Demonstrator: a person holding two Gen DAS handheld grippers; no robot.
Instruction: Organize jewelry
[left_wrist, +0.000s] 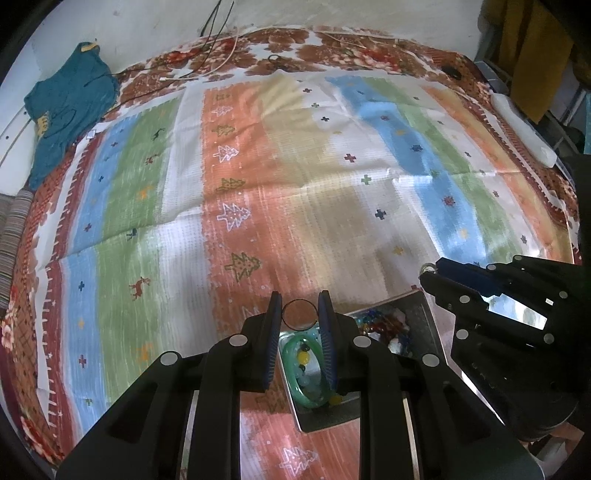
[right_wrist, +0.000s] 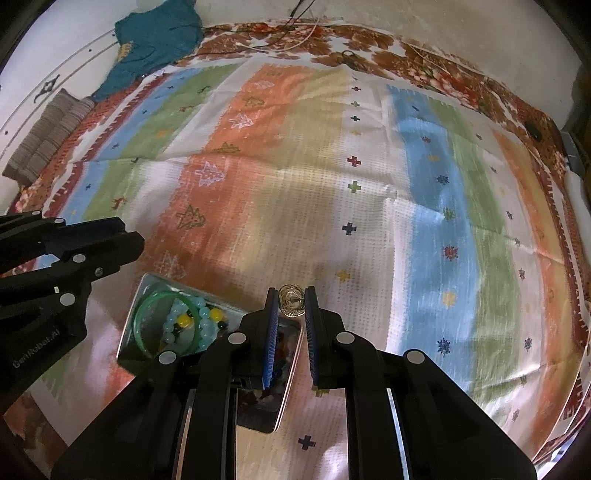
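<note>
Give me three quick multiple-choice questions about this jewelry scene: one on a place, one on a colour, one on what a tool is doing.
1. Where does the bangle lie?
A. In the metal tray
B. On the teal garment
C. On the striped cushion

2. What colour is the bangle?
A. Red
B. Green
C. Black

3. What does the left gripper hold?
A. Nothing
B. A spoon
C. A thin dark ring

Answers:
1 A: the bangle rests inside the metal tray with beads.
2 B: it looks translucent green.
3 C: the thin dark ring sits between the left gripper jaws.

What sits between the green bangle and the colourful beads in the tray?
Left wrist view: the left gripper's right finger covers the stretch between green bangle and colourful beads.
</note>
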